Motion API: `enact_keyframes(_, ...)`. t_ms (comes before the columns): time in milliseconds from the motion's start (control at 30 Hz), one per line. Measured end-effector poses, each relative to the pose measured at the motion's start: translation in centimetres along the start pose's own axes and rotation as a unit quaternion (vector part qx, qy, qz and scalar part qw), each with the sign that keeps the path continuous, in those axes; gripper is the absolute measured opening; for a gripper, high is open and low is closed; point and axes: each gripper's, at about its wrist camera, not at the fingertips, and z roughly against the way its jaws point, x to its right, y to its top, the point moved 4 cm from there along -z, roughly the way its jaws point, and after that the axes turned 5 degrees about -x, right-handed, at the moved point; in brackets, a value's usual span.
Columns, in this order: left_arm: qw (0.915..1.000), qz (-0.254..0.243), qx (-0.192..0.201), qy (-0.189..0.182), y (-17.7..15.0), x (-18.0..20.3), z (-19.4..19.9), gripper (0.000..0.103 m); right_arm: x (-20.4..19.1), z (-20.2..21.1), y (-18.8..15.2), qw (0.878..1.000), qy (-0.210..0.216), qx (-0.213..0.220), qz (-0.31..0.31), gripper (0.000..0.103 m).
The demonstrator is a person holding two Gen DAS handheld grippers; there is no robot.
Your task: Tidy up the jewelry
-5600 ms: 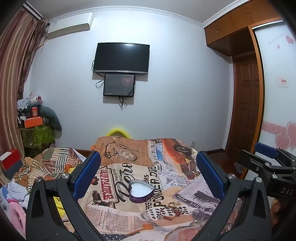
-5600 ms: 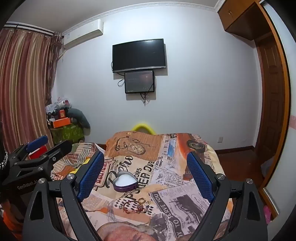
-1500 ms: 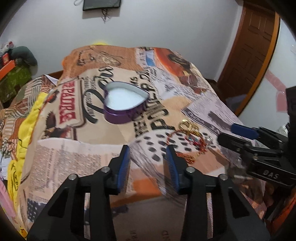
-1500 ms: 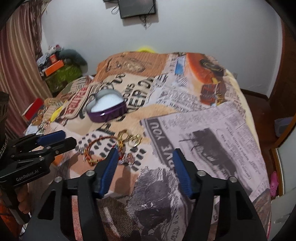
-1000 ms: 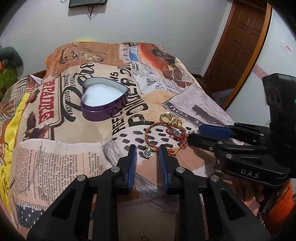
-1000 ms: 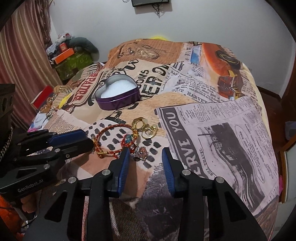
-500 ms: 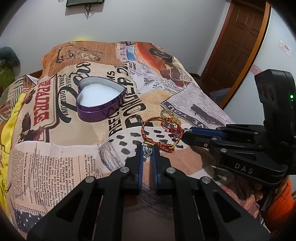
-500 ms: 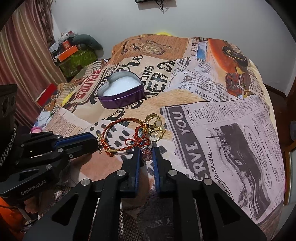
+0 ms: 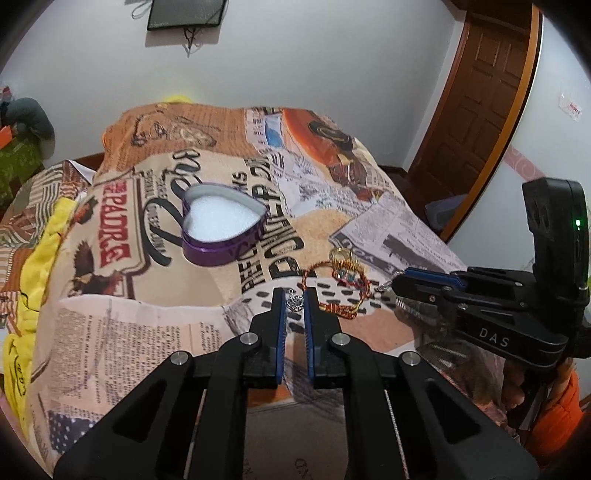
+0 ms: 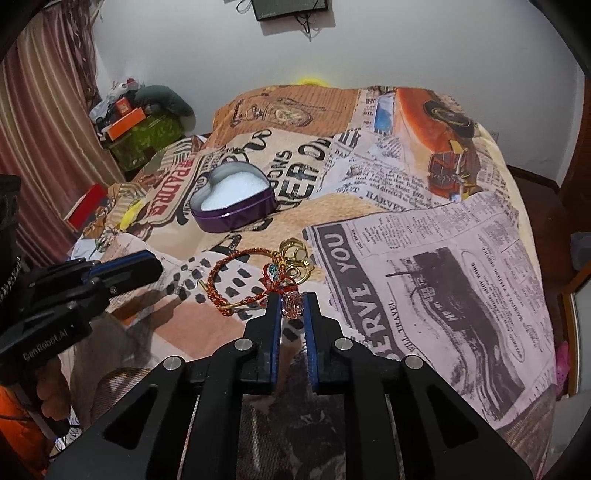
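Observation:
A purple heart-shaped tin (image 9: 221,230) with white padding sits open on the printed bedspread; it also shows in the right wrist view (image 10: 234,203). Nearer me lies a pile of jewelry: a red-gold braided bracelet (image 10: 236,286), gold rings (image 10: 293,253) and small charms. My left gripper (image 9: 294,301) is shut on a small silver crown charm (image 9: 294,302). My right gripper (image 10: 291,304) is shut on a pink gem ring (image 10: 291,305) at the pile's near edge. The bracelet also shows in the left wrist view (image 9: 340,291).
The bedspread (image 10: 424,258) covers the whole bed. A wooden door (image 9: 476,107) stands at the right. Boxes and clutter (image 10: 136,114) sit by the curtain at the left. A screen (image 10: 291,9) hangs on the far wall.
Both grippers came down from looking across the room to the jewelry pile and closed, the left on the silver charm, the right on the pink gem ring.

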Motion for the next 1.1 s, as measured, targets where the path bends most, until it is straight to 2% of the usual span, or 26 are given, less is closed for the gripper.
enact_keyframes(633,0.9956,-0.003,0.087,0.037,4.0,-1.7,4.7,0.008,-3.6,3.7,3.6,0.997,-0.006,0.076,0.027,0.011)
enact_keyframes(867,0.994,0.003,0.101,0.042,5.6,-2.9,4.7,0.008,-4.8,3.4,5.9,0.994,-0.006,0.102,0.044,0.011)
enact_keyframes(1100,0.994,0.006,0.099,0.046,7.0,-4.2,3.5,0.008,-4.9,1.4,8.3,0.994,0.002,0.101,0.051,0.011)
